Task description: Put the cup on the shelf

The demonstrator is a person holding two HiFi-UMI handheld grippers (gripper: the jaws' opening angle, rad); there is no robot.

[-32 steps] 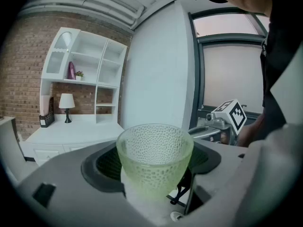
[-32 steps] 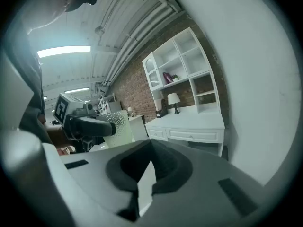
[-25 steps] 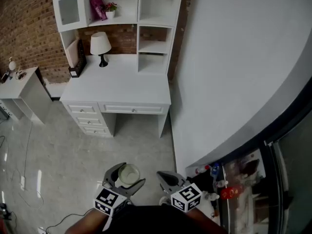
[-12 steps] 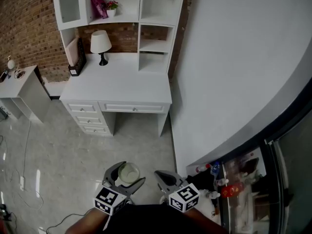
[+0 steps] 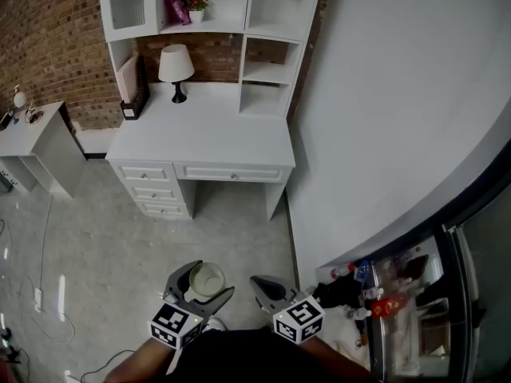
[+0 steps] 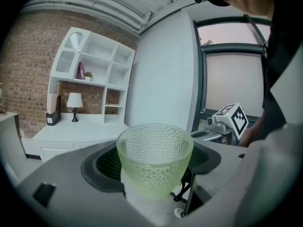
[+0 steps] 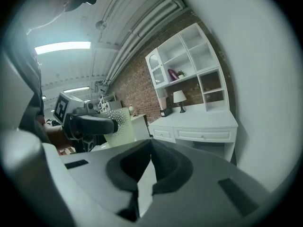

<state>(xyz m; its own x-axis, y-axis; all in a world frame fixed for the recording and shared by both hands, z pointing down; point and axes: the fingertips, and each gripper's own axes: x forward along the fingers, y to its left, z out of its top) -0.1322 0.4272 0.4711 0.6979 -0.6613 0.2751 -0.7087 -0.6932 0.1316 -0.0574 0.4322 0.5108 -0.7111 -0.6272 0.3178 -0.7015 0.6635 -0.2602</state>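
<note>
**roomwatcher:** Down low by the person's waist, over the grey floor (image 5: pixel 104 254), that's where the cup (image 6: pixel 155 157) is right now. It's pale green, see-through and dimpled all over, sitting upright with its mouth facing up.

**lurker22:** Which one's got it, left or right?

**roomwatcher:** The left hand-held gripper (image 5: pixel 209 280). Its jaws are clamped round the cup from both sides, with the dark pads against the lower half and the rim poking up above them. The right hand-held gripper (image 7: pixel 151 142) is just beside it carrying nothing, jaw tips pinched together.

**lurker22:** And the shelf?

**roomwatcher:** The shelf (image 5: pixel 281 10) is a white unit standing on the back of a white desk (image 5: pixel 204 138), up against the brick wall (image 5: pixel 48 38). It's well apart from the cup, with a stretch of floor between them. Up on the shelf there's a small potted plant (image 5: pixel 196 6) next to something pink (image 5: pixel 174 2), and I can't tell what that is from where I'm standing. A lamp (image 5: pixel 176 64) with a white shade stands on the desk towards its left end.
</note>
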